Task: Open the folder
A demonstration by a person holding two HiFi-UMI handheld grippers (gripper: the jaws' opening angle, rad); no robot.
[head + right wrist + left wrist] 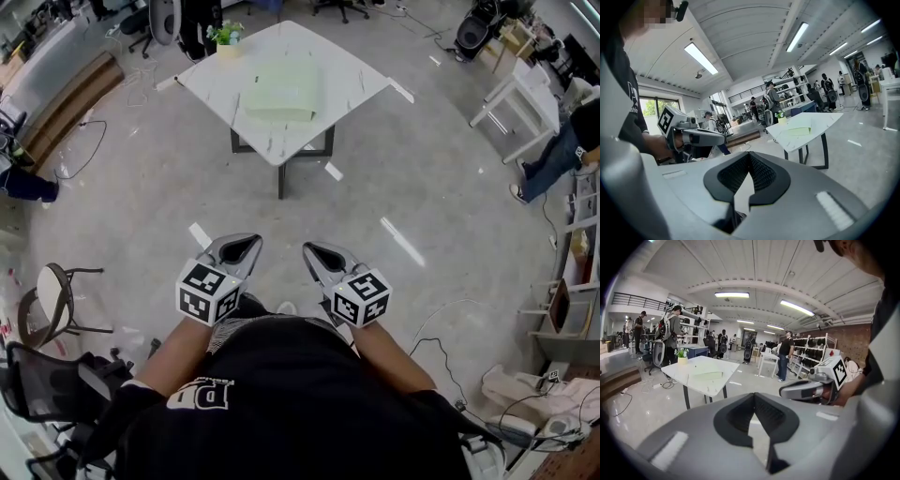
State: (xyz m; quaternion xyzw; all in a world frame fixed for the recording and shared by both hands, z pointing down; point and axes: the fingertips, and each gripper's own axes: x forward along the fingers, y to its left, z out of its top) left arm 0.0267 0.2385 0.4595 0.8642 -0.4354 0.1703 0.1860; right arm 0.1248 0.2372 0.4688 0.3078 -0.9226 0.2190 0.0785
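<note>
Nothing is done yet: the pale green folder lies closed mid-counter, well ahead of you. Your left tongs and right tongs are both closed and empty.

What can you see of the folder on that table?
The folder is pale green and rectangular, perhaps plastic or card. It lies flat and closed near the middle of the white marbled table, apart from the potted plant at one corner. Only the table touches it.
</note>
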